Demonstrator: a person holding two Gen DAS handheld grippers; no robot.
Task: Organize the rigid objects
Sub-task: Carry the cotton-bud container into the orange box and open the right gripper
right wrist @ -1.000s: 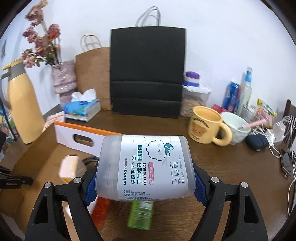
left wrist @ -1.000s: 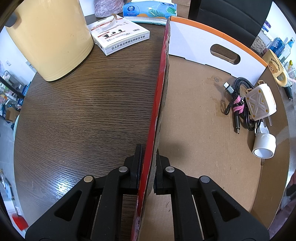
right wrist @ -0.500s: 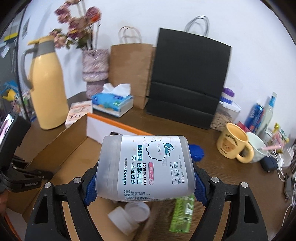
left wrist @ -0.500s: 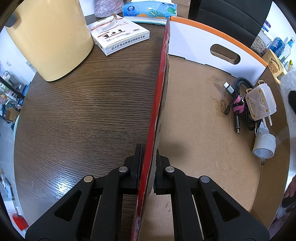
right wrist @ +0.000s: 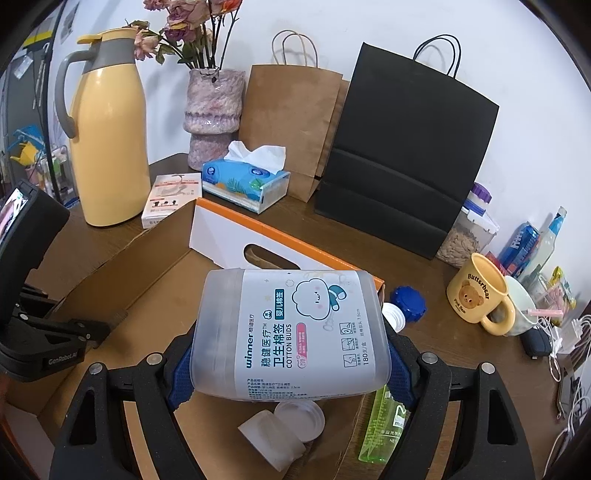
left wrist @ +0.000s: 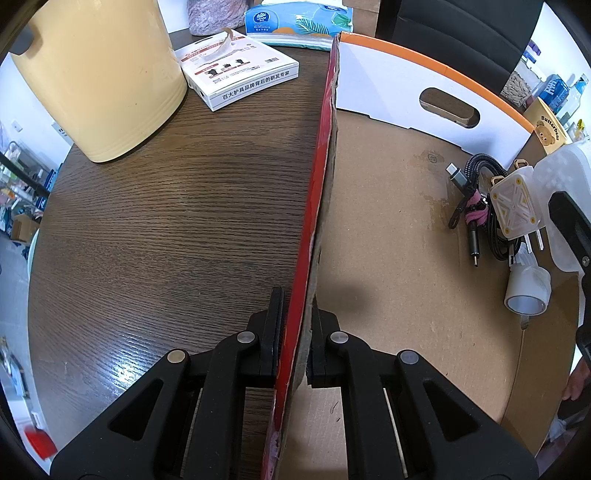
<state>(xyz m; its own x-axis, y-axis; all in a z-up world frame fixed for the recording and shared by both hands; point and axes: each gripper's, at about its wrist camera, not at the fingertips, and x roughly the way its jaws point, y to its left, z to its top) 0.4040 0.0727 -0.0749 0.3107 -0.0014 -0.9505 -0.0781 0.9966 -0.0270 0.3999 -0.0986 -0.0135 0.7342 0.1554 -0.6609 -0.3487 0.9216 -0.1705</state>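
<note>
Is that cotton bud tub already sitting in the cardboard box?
Not yet. The tub is held in the right claw, above the box floor.

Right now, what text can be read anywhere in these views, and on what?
"winner", "COTTON BUDS", "180": cotton bud box held by the right tool.
"Butterbear": yellow mug.
"GenRobot.AI": left tool.
"百大护具品牌背后的研发专家": white carton.
Tissue pack brand and green bottle print: too small to read.

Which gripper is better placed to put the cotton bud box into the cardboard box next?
Right. The right gripper is shut on the cotton bud box and hangs over the cardboard box. The left gripper is clamped on that box's side wall, steadying it.
</note>
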